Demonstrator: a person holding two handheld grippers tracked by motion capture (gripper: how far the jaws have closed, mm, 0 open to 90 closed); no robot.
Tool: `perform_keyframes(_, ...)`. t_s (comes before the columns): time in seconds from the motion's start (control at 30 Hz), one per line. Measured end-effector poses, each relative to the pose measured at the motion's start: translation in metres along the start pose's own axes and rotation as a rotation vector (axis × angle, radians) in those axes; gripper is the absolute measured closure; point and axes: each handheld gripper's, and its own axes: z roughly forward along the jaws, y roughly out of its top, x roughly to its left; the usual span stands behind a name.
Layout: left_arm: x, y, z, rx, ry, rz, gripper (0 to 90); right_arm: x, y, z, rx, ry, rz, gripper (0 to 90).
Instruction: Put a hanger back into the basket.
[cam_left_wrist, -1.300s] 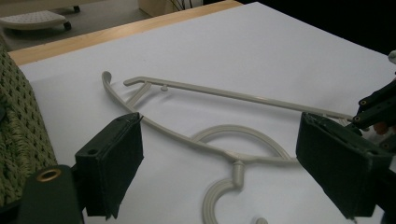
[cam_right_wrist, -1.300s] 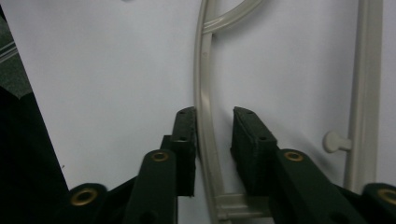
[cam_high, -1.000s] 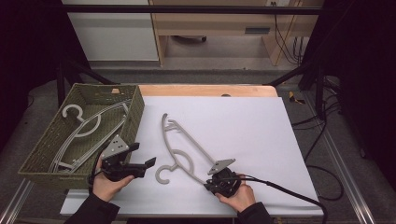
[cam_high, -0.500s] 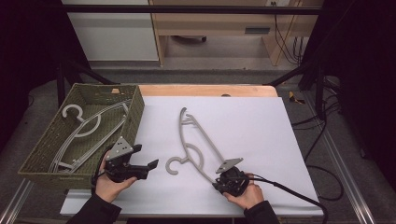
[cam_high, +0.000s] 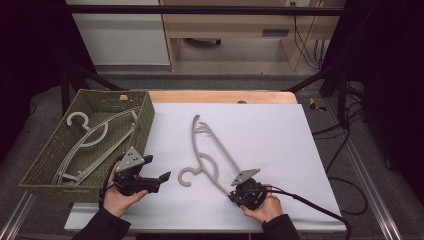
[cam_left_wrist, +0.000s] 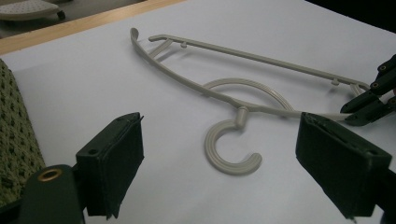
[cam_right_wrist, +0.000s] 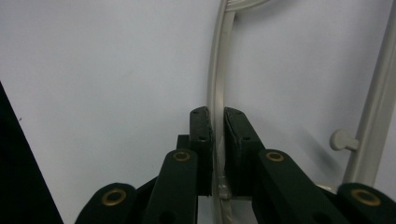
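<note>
A grey plastic hanger (cam_high: 194, 145) lies flat on the white sheet, its hook (cam_left_wrist: 232, 161) pointing toward my left gripper. My right gripper (cam_high: 235, 192) at the front of the table is shut on the hanger's near arm (cam_right_wrist: 217, 70). Its jaws (cam_right_wrist: 218, 126) have just been closing, with the thin arm pinched between the pads. My left gripper (cam_high: 159, 169) rests beside the basket, open wide and aimed at the hook. Nothing is between its pads (cam_left_wrist: 219, 172).
A green woven basket (cam_high: 145, 125) stands at the left and holds several more grey hangers (cam_high: 92, 140); its wall (cam_left_wrist: 14, 126) is close to my left gripper. A black cable (cam_high: 310, 205) trails right from my right gripper. The white sheet (cam_high: 270, 135) has free room at right.
The hanger's far end has swung to the right across the sheet, and the right gripper has shifted slightly right with it. The left gripper has kept still.
</note>
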Motion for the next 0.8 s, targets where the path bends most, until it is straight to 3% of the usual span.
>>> perform_keyframes(0.13, 0.000, 0.000, -0.001, -0.004, 0.000, 0.000, 14.7, -0.001, 0.002, -0.008, -0.040, 0.015, 0.023, 82.5)
perform_keyframes(0.33, 0.000, 0.000, 0.001, 0.003, -0.003, 0.002, 14.7, -0.004, 0.004, -0.023, -0.125, 0.032, 0.018, 82.6)
perform_keyframes(0.5, 0.000, 0.000, 0.000, 0.002, -0.007, 0.006, 14.7, -0.005, 0.005, -0.031, -0.145, 0.063, 0.015, 82.6)
perform_keyframes(0.6, 0.000, 0.000, 0.000, 0.003, -0.007, 0.006, 14.7, -0.006, 0.005, -0.031, -0.134, 0.065, 0.009, 82.6)
perform_keyframes(0.8, -0.001, 0.000, 0.000, 0.002, -0.009, 0.008, 14.7, -0.017, -0.007, -0.022, -0.040, 0.080, -0.006, 82.3)
